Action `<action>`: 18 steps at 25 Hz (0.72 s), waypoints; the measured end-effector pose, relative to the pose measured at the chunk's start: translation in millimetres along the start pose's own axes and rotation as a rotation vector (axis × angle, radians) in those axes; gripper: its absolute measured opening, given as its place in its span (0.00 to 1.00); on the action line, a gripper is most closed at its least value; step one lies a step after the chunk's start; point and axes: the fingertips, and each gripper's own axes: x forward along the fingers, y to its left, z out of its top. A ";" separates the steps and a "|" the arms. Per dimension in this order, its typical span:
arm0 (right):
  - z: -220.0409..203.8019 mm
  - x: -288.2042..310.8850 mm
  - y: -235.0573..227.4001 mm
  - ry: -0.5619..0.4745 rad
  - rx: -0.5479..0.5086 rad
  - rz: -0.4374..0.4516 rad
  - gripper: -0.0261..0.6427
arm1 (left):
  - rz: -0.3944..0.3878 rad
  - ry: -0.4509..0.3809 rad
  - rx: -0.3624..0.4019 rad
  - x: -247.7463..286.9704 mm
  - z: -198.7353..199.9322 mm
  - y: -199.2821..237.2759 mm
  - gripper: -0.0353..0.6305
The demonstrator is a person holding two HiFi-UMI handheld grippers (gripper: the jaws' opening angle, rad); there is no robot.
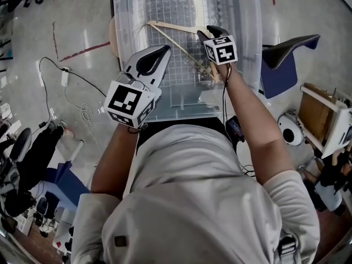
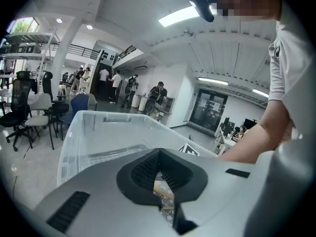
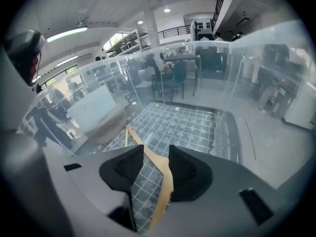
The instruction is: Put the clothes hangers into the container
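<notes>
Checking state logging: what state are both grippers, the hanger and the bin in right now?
Wooden hanger, inside the container, not clamped.
Container, open-topped, one hanger in it.
Left gripper, shut, empty.
Right gripper, open, hanger arm running between its jaws.

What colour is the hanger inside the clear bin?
Pale tan wood; the hanger shows best in the head view.

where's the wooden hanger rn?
The wooden hanger is inside the clear container, toward its right half in the head view. One arm of it runs between the apart jaws of the right gripper.
</notes>
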 end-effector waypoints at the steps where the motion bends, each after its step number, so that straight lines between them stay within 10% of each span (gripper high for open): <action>1: 6.3 -8.9 6.5 -0.016 -0.012 0.012 0.29 | 0.002 -0.007 0.004 -2.1 2.1 -5.7 0.08; 18: 68.3 -203.5 86.1 -0.356 -0.231 0.121 0.13 | 0.083 -0.141 0.051 -52.5 33.4 -94.4 0.08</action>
